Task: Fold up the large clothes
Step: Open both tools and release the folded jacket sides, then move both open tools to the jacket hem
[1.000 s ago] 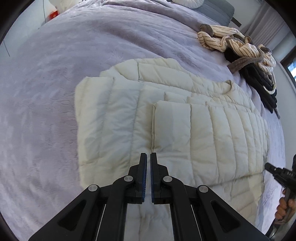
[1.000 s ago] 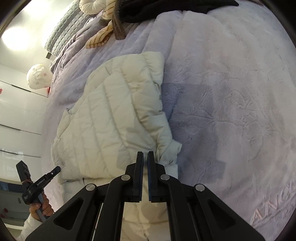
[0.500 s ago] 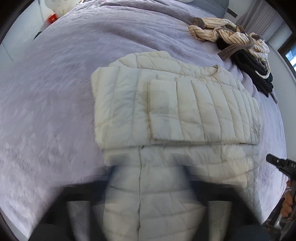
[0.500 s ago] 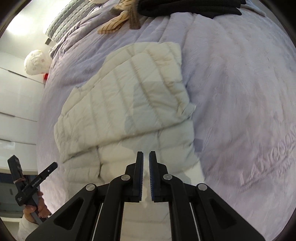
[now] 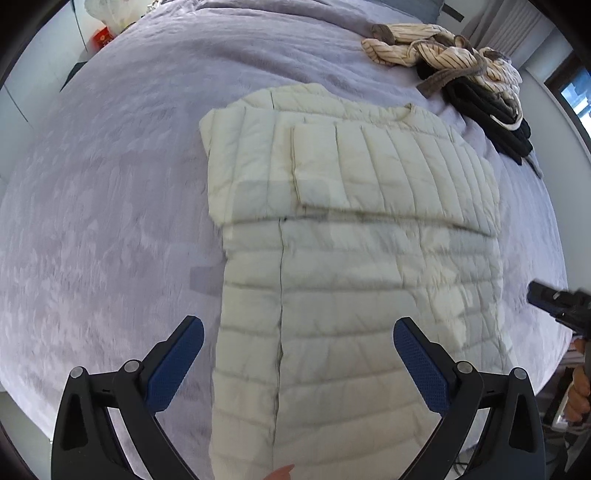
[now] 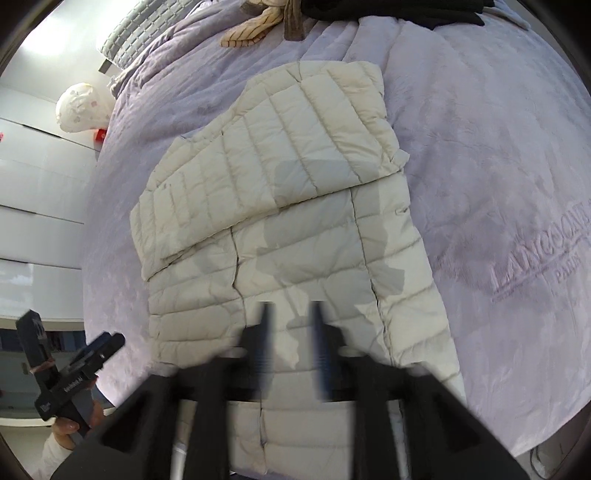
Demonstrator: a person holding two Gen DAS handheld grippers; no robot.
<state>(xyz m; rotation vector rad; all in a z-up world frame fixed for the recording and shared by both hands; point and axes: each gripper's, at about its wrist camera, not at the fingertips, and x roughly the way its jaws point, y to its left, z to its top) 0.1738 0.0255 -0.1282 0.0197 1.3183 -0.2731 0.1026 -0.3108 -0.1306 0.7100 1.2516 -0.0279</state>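
The bed (image 5: 110,192) is viewed from above and near its foot edge by both wrist cameras, angled down toward the headboard end. The cream quilted jacket (image 5: 351,258) (image 6: 295,229) is shared by both, seen from opposite sides.

1. Right gripper (image 6: 290,341) motion-blurred in its own view; finger edges smeared, jaw gap only roughly readable.
2. Cream puffer jacket (image 5: 354,295): hem cut off by bottom edge in both views.
3. Striped garment (image 6: 251,31) and dark clothes (image 6: 399,9) cropped at top of right view.
4. Embossed lettering (image 6: 543,254) on blanket runs off right edge.
5. Holder's hand (image 5: 578,387) mostly out of frame.
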